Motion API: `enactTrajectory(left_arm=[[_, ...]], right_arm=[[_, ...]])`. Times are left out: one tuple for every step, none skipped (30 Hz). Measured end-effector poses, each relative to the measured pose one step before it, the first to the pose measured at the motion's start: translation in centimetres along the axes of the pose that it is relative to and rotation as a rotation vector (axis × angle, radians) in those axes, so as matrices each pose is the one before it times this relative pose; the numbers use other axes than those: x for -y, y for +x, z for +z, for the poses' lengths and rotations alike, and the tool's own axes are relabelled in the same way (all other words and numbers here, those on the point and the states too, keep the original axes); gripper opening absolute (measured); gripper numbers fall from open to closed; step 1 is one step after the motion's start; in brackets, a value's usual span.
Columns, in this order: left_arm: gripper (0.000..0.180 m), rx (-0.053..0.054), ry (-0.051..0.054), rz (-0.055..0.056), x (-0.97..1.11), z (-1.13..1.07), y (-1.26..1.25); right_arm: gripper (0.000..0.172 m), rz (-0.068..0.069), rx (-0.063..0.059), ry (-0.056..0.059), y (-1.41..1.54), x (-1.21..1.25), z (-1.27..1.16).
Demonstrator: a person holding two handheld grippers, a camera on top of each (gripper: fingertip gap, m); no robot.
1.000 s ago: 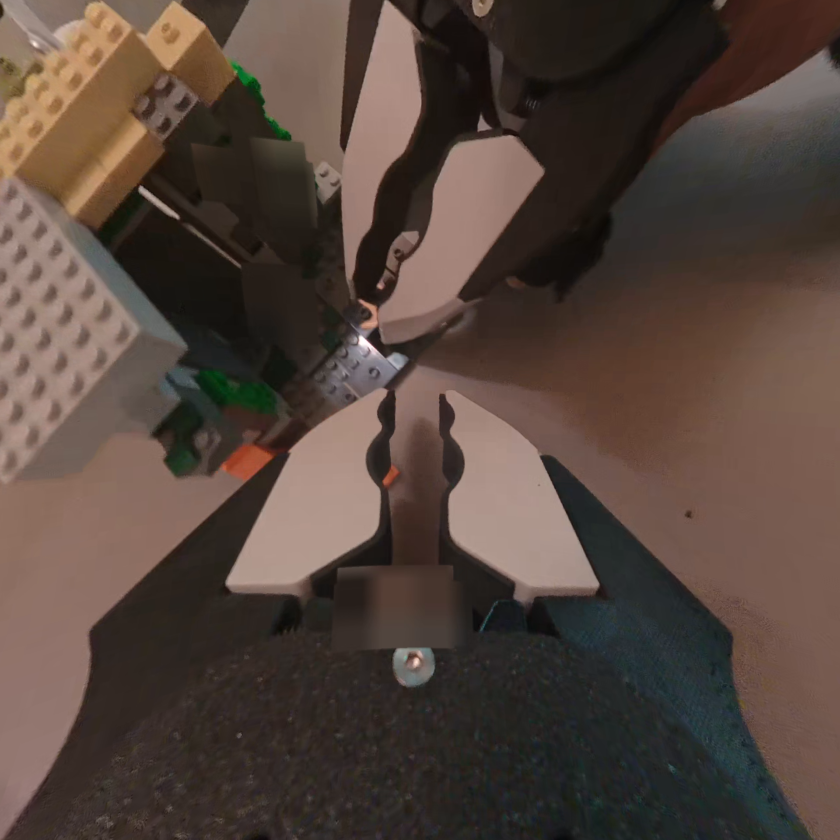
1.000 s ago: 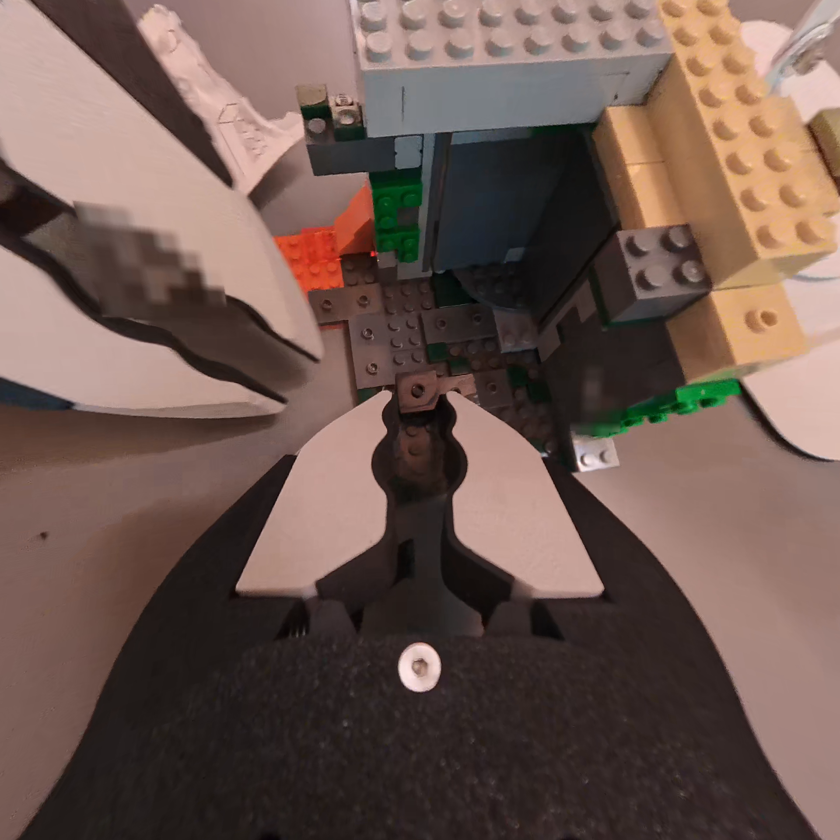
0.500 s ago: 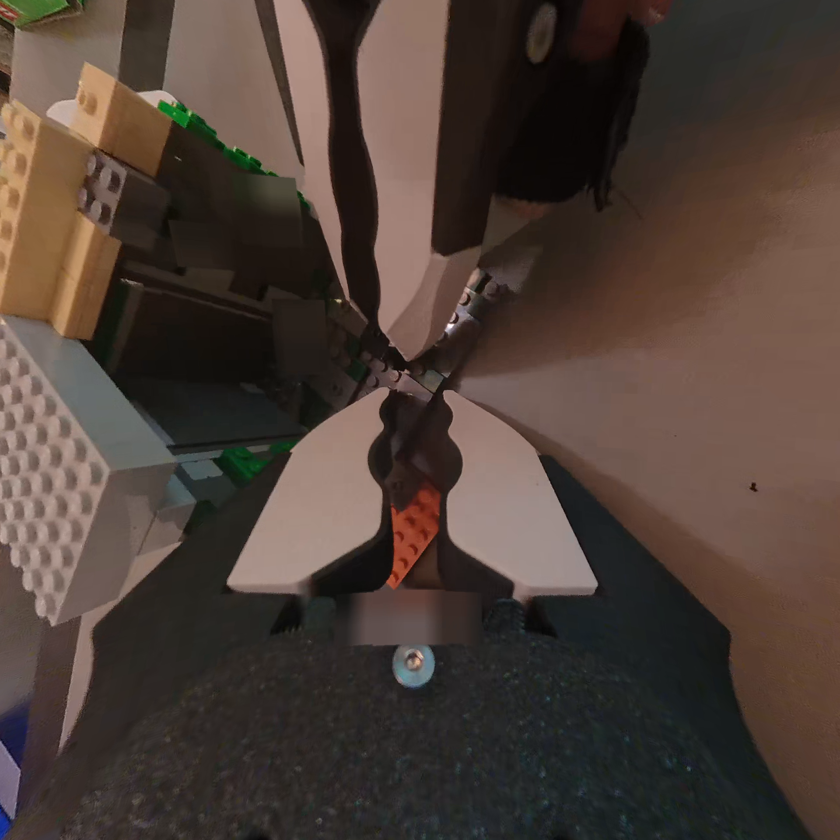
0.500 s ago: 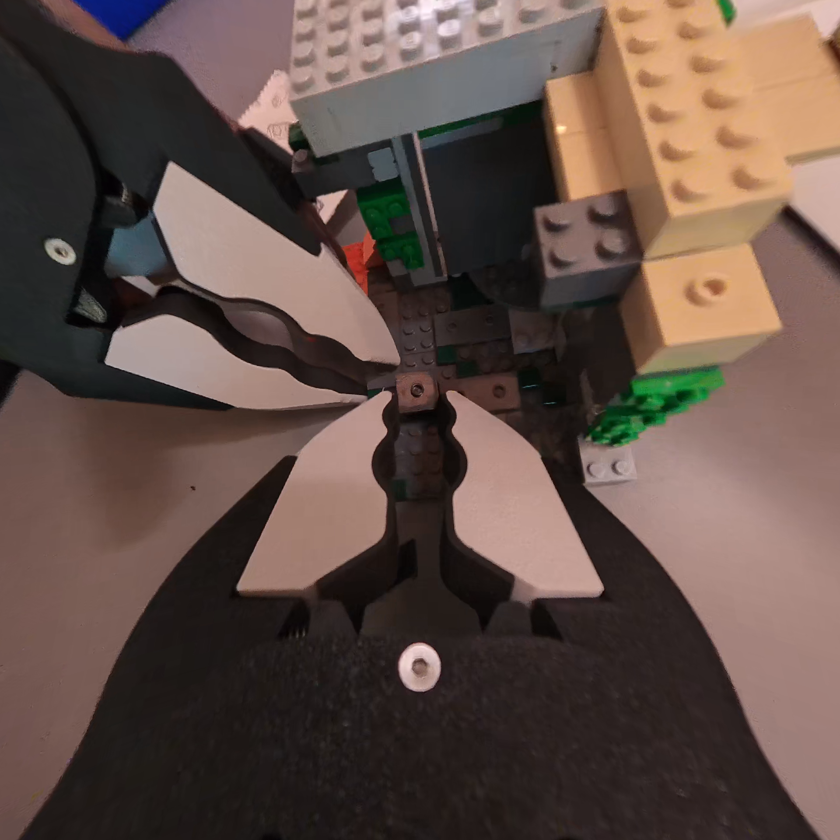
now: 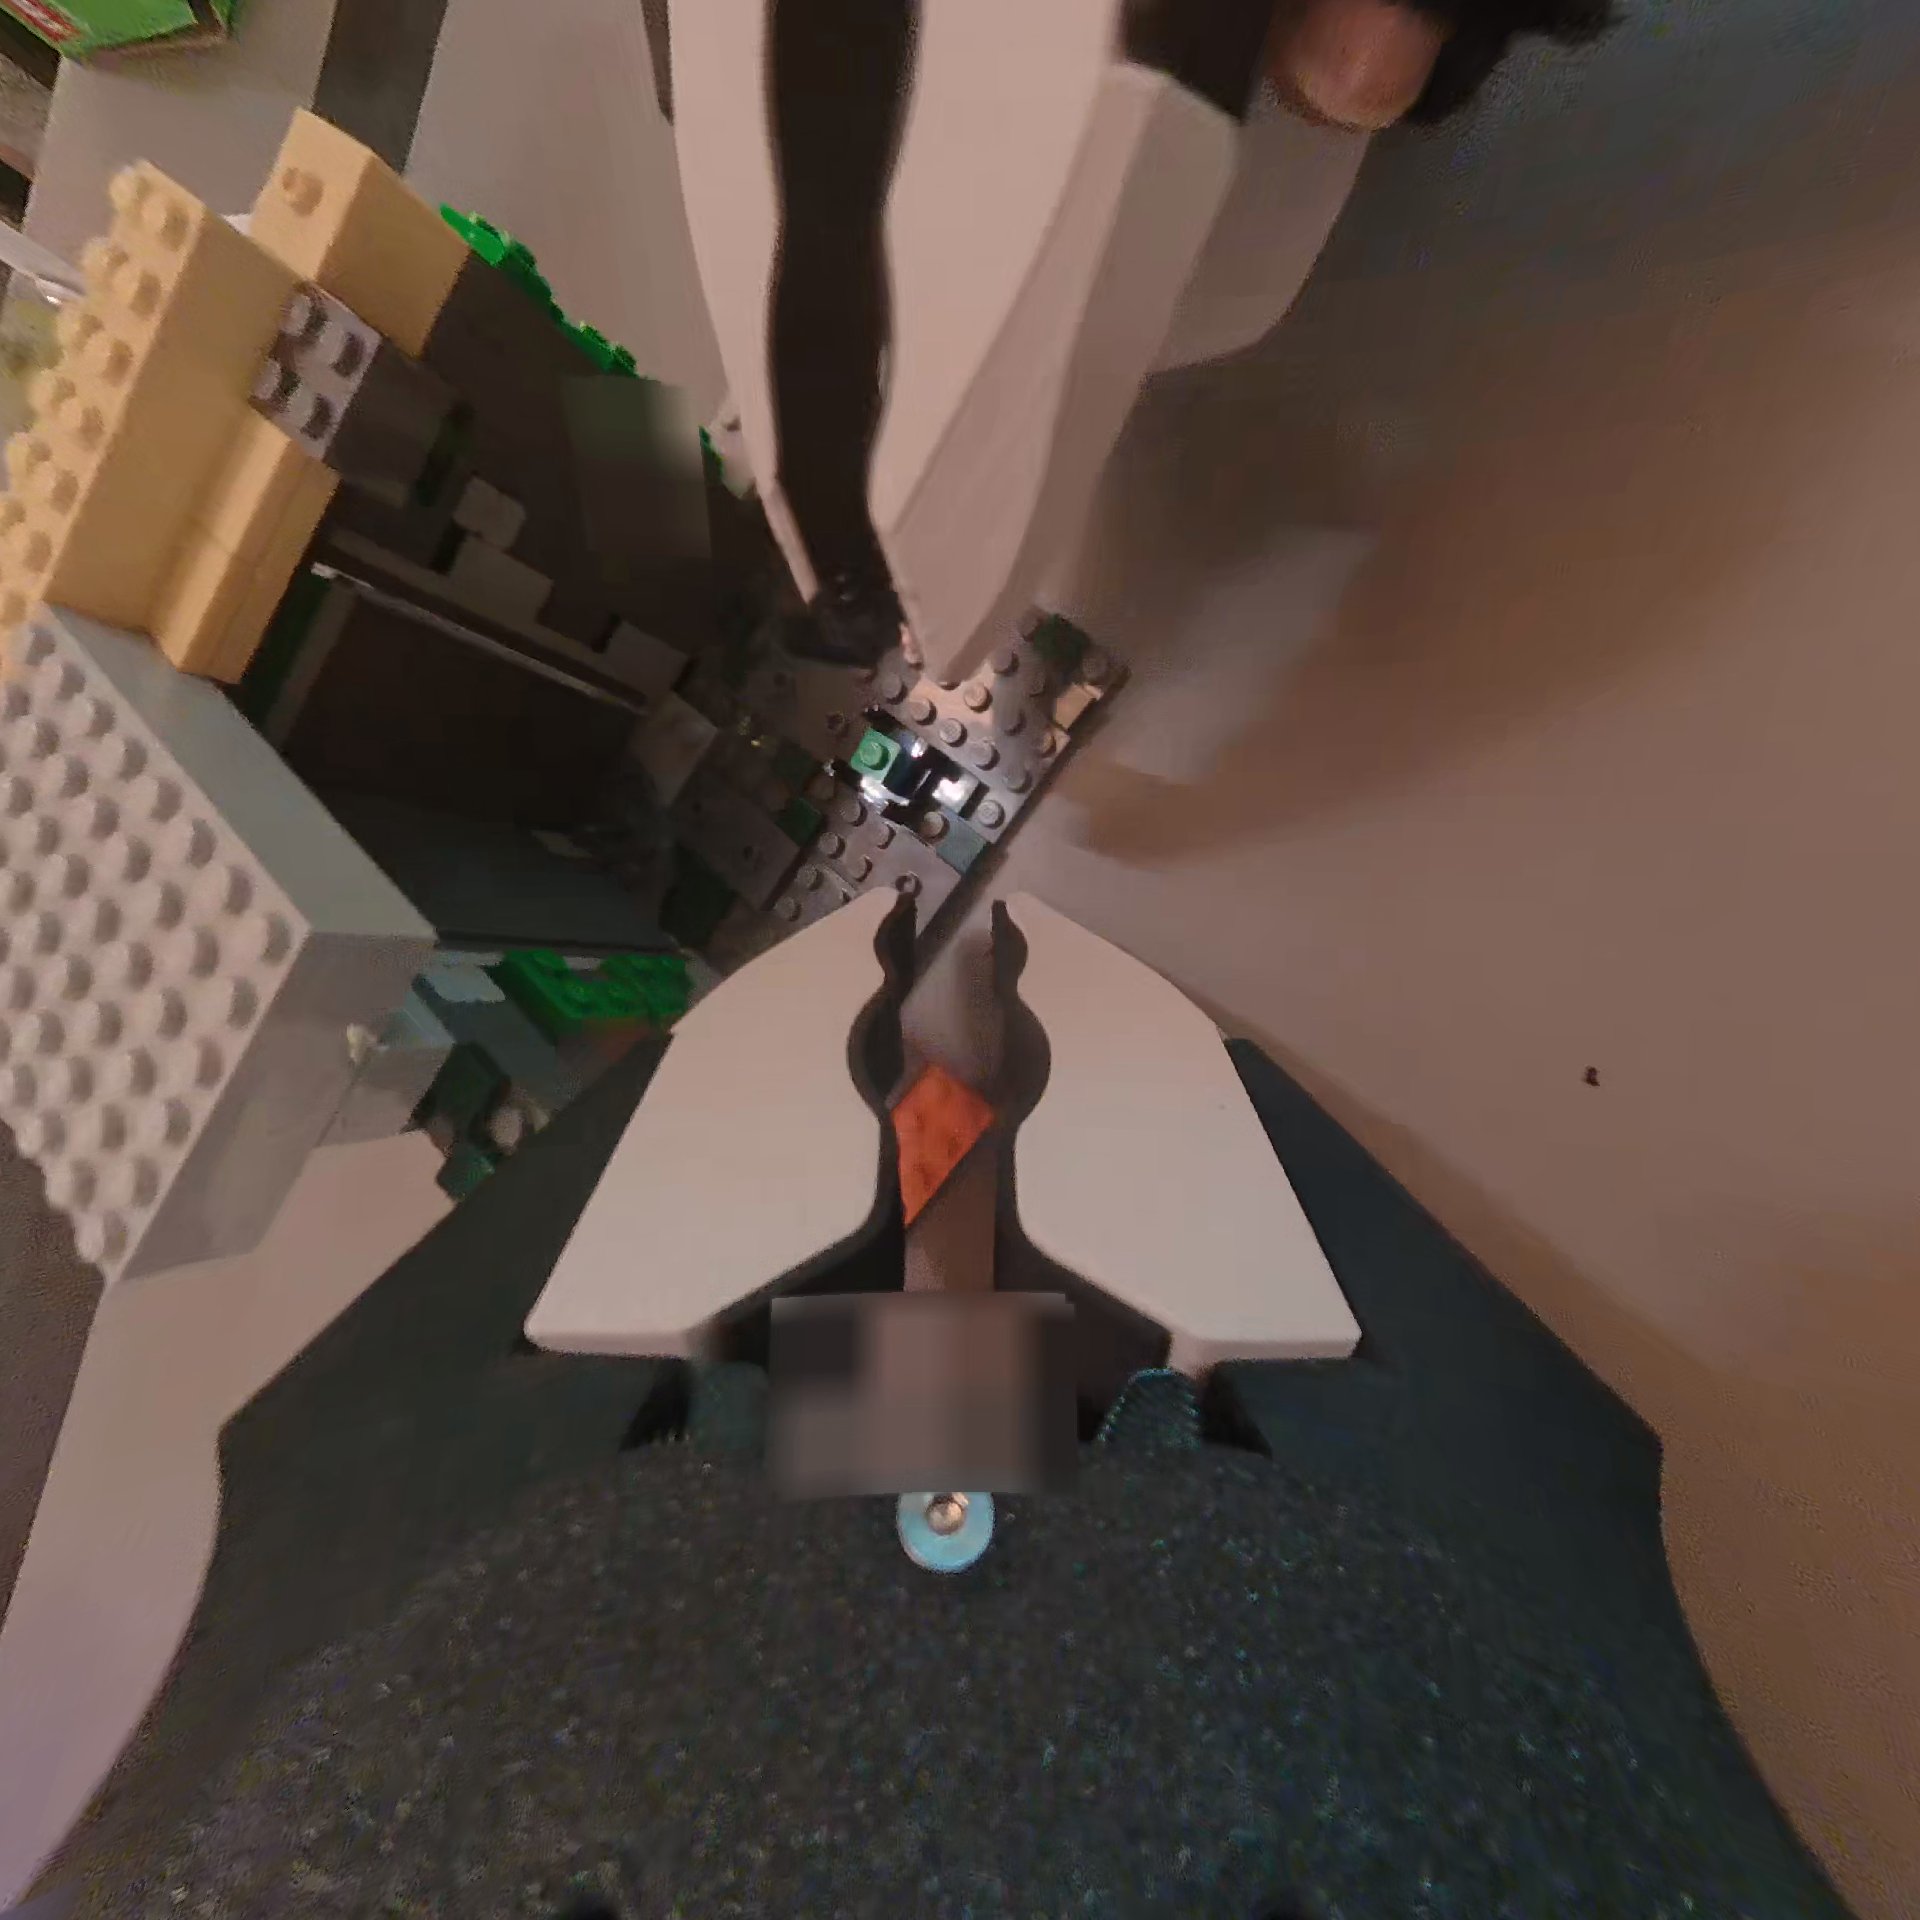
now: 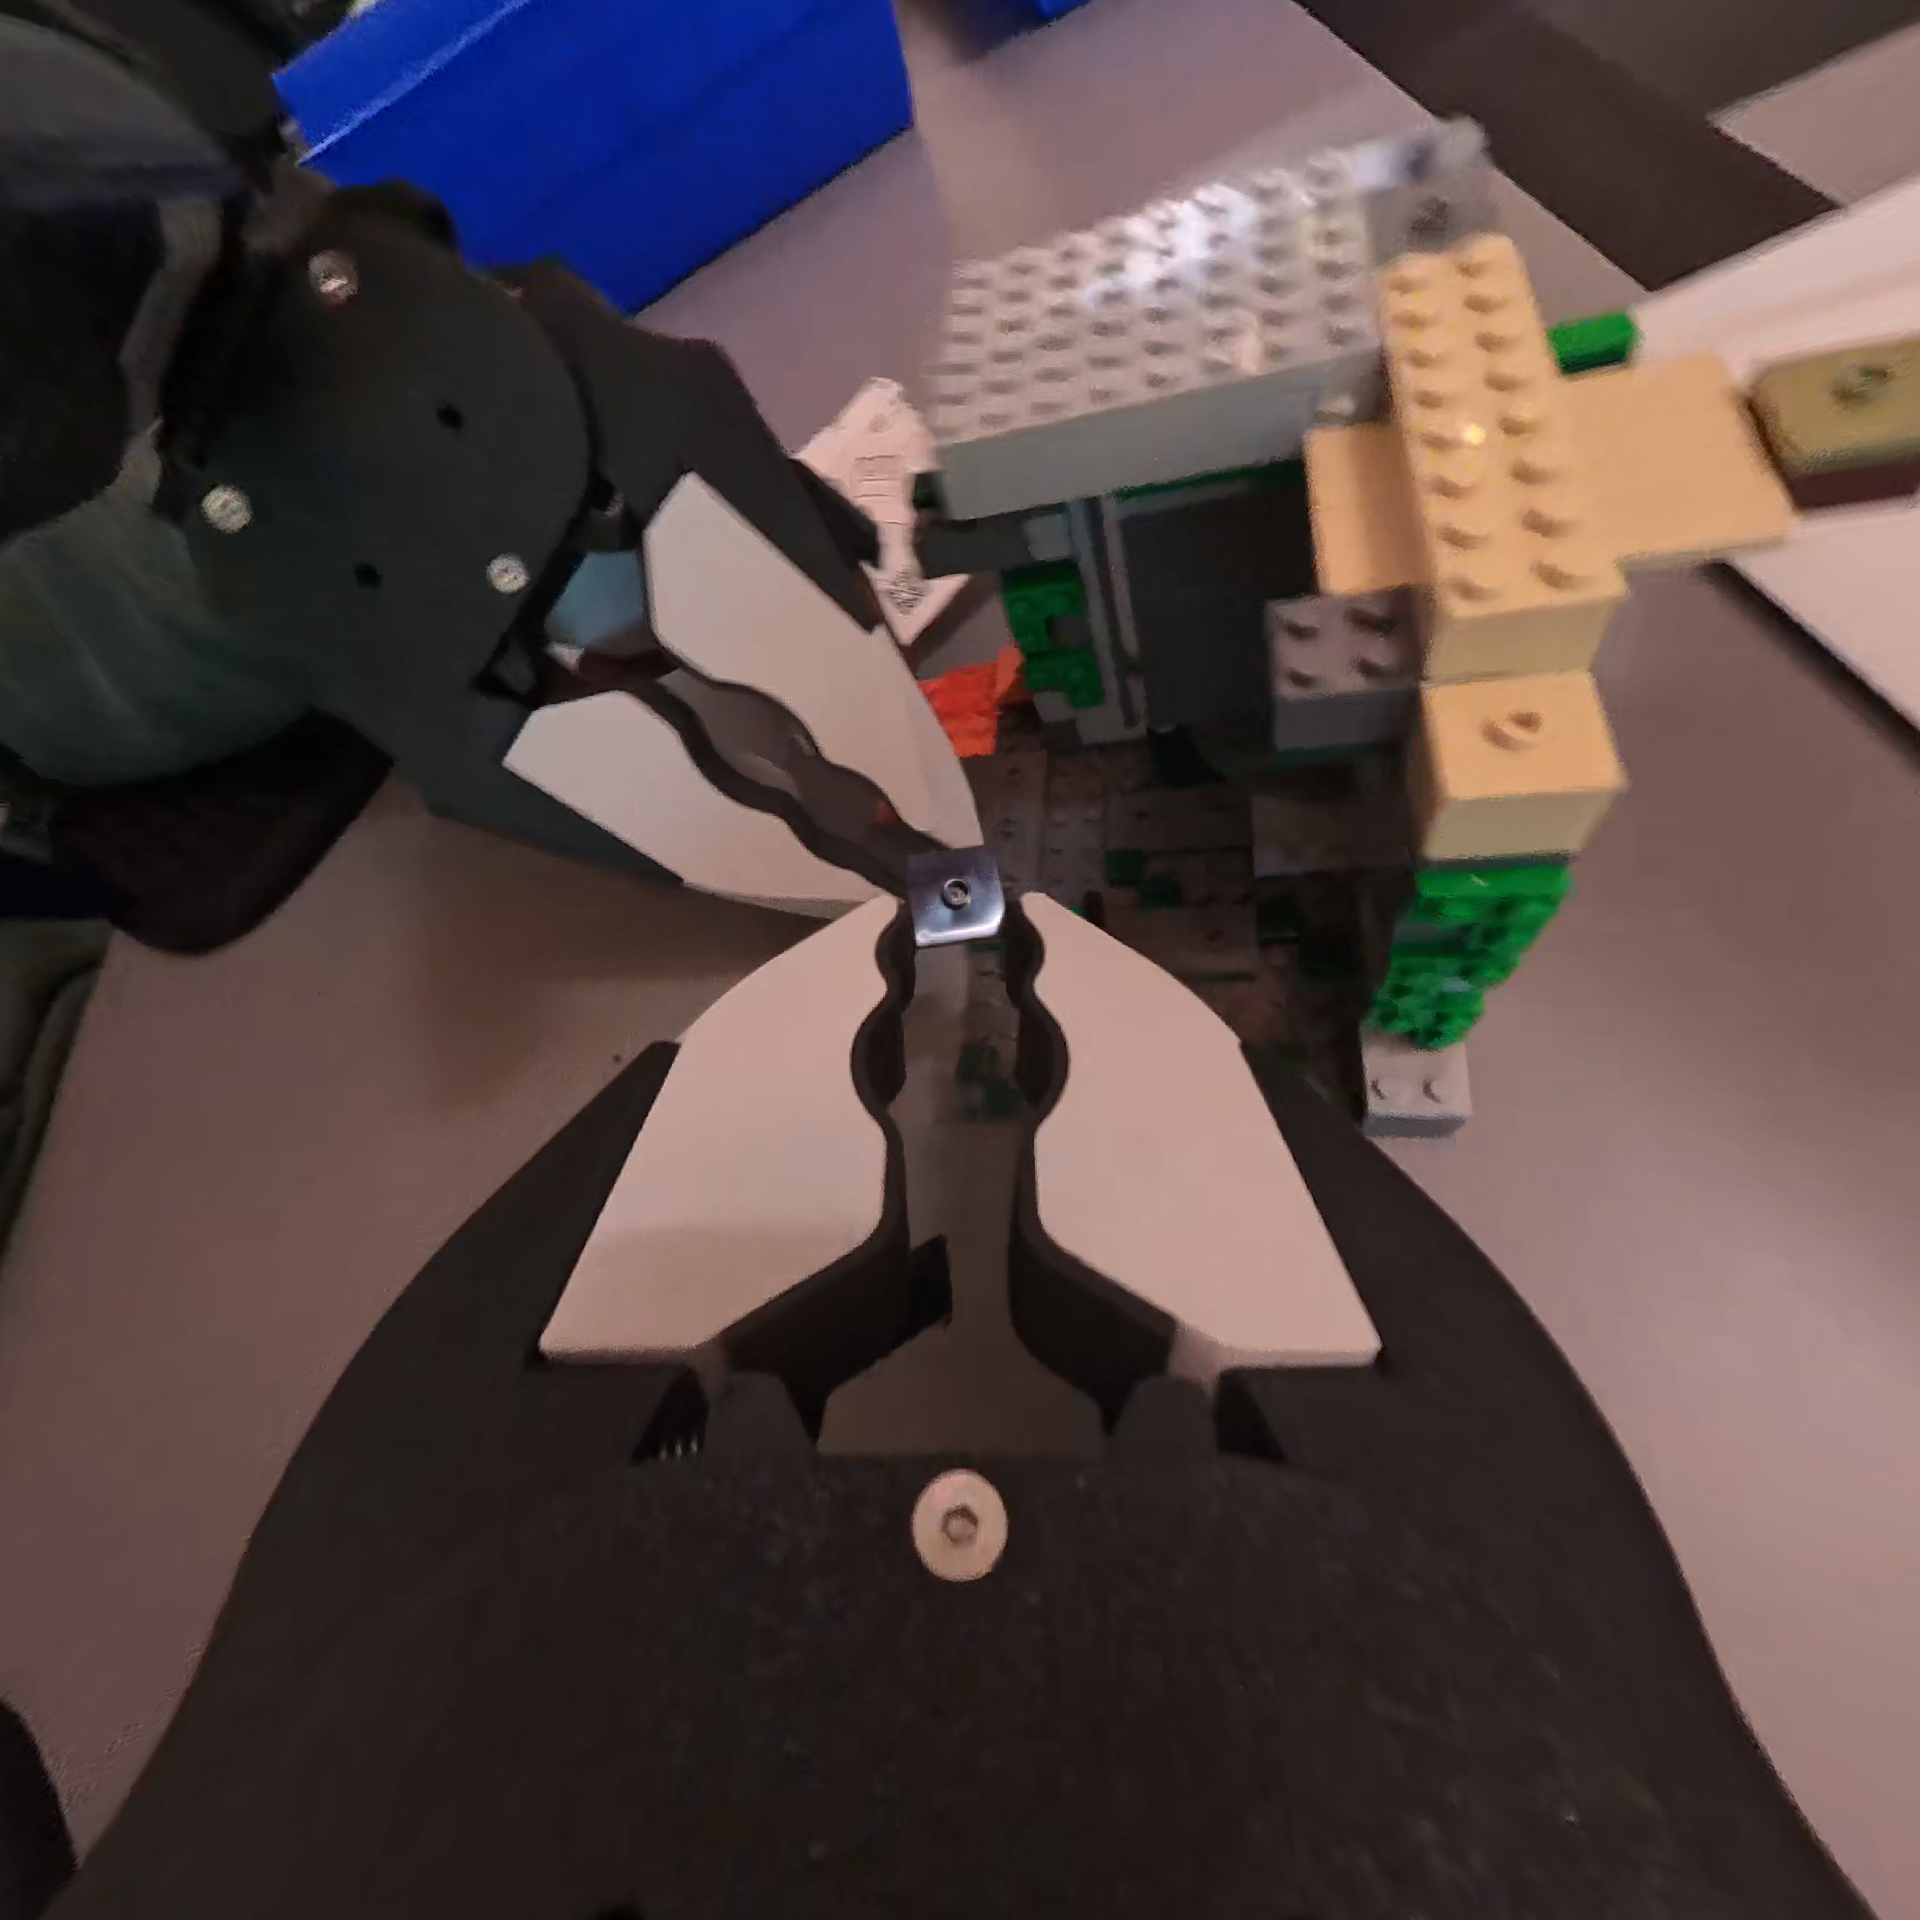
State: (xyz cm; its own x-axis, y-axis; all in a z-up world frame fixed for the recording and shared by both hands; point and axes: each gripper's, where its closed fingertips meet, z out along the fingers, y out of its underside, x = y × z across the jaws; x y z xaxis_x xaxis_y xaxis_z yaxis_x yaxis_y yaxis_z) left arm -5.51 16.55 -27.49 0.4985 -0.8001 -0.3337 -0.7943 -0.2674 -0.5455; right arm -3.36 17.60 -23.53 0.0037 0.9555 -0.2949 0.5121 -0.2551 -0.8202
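The right tool (image 5: 883,623) is smeared by motion in the left wrist view, so whatever sits at its tips cannot be made out there. The left tool (image 5: 951,914) hides most of the orange plate (image 5: 935,1132) and the near edge of the dark studded baseplate (image 5: 966,727). The blue box (image 6: 623,114) and the tan bricks (image 5: 156,416) run off the picture edges.

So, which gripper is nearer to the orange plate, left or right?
Left. The orange plate shows between the fingers of the left gripper, just under them. The right gripper, holding a small grey tile, is farther off, at the model's front edge.
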Motion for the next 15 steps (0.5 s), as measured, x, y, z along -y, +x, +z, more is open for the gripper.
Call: enactTrajectory(left_arm=[[0.015, 0.0020, 0.0136, -0.0061, 0.117, -0.347, 0.100], [0.016, 0.0042, 0.0123, -0.0005, 0.111, -0.371, 0.073], [0.016, 0.0074, 0.0127, 0.0016, 0.128, -0.396, 0.023], [0.018, 0.0060, 0.0149, 0.0008, 0.156, -0.399, 0.066], [0.019, 0.0010, 0.0233, 0.0036, 0.231, -0.412, 0.187], [0.020, -0.0096, 0.0291, 0.0142, 0.267, -0.417, 0.446], [0.020, -0.0047, 0.0186, 0.0149, 0.082, -0.375, 0.458], [0.020, 0.0043, -0.0003, 0.0060, -0.217, -0.311, 0.295], [0.020, 0.0032, -0.0042, 0.0014, -0.344, -0.295, 0.259], [0.020, 0.0019, -0.0014, -0.0040, -0.367, -0.285, 0.206], [0.020, 0.0028, 0.0039, -0.0101, -0.301, -0.278, 0.100], [0.019, 0.0020, 0.0067, -0.0127, -0.237, -0.244, 0.028], [0.019, 0.0066, 0.0057, -0.0133, -0.237, -0.188, -0.107], [0.018, 0.0107, 0.0009, -0.0124, -0.255, -0.099, -0.221], [0.018, 0.0096, -0.0007, -0.0100, -0.245, -0.026, -0.222]], right_arm=[[0.016, -0.0464, 0.0214, -0.0016, -0.784, 0.115, -0.118], [0.016, -0.0410, 0.0065, -0.0203, -0.577, -0.106, -0.027], [0.016, -0.0348, -0.0033, -0.0383, -0.364, -0.365, 0.093], [0.016, -0.0287, 0.0019, -0.0460, -0.399, -0.549, 0.224], [0.016, -0.0209, 0.0143, -0.0371, -0.529, -0.505, 0.358], [0.017, -0.0127, 0.0112, -0.0268, -0.403, -0.385, 0.458], [0.017, -0.0088, 0.0079, -0.0289, -0.296, -0.395, 0.515], [0.017, -0.0130, 0.0156, -0.0322, -0.433, -0.396, 0.518], [0.017, -0.0198, 0.0203, -0.0306, -0.589, -0.275, 0.488], [0.019, -0.0232, 0.0200, -0.0184, -0.625, 0.008, 0.439], [0.028, -0.0169, 0.0075, -0.0031, -0.397, 0.308, 0.338], [0.032, -0.0119, -0.0027, 0.0017, -0.154, 0.389, 0.206], [0.036, -0.0091, -0.0017, 0.0004, -0.113, 0.319, 0.095], [0.040, -0.0061, -0.0085, 0.0012, 0.011, 0.226, -0.006], [0.042, -0.0047, -0.0153, -0.0018, 0.173, 0.068, -0.069]])
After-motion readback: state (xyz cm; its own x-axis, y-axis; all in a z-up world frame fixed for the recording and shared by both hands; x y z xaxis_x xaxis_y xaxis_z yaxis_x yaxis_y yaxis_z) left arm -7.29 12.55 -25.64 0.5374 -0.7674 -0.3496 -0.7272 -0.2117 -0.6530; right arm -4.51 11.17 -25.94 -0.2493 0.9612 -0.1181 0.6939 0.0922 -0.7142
